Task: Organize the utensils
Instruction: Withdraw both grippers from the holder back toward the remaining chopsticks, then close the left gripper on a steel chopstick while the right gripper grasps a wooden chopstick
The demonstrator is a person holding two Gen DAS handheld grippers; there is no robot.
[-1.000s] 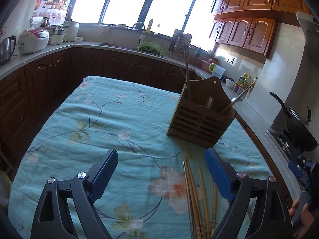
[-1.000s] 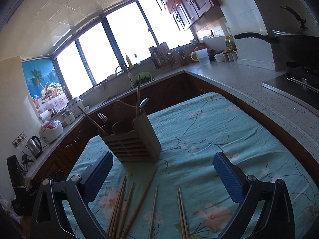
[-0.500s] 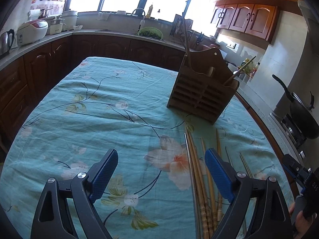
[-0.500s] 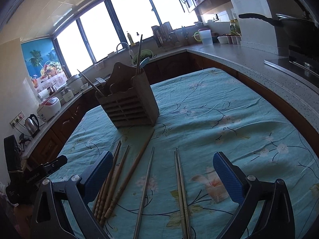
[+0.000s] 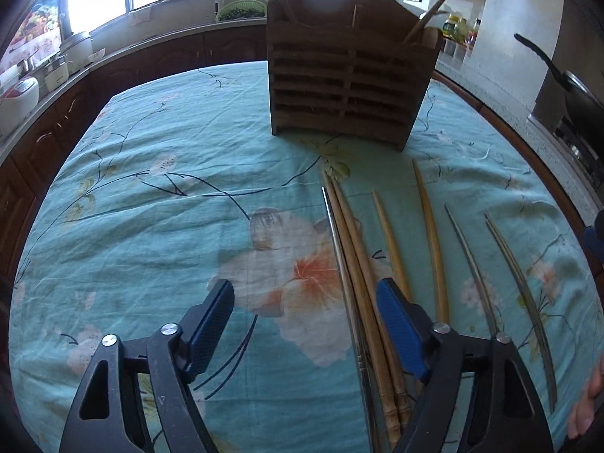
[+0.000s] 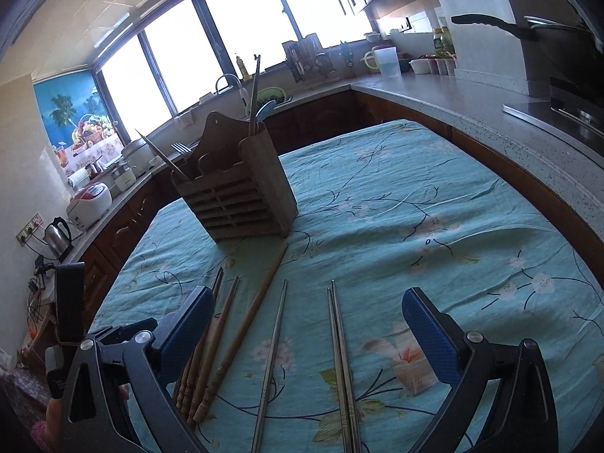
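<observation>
My left hand-held gripper [image 5: 304, 324] has dropped toward the surface [image 5: 151, 188]; its jaws have just been narrowing, nothing gripped, the leftmost wooden chopsticks [image 5: 358, 264] between them. Next: grasp. The utensil holder [image 5: 347, 71] stands far. My right hand-held gripper [image 6: 307, 324] hovers open.

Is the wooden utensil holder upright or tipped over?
Upright: the holder stands on its base on the tablecloth, utensils sticking up out of it.
</observation>
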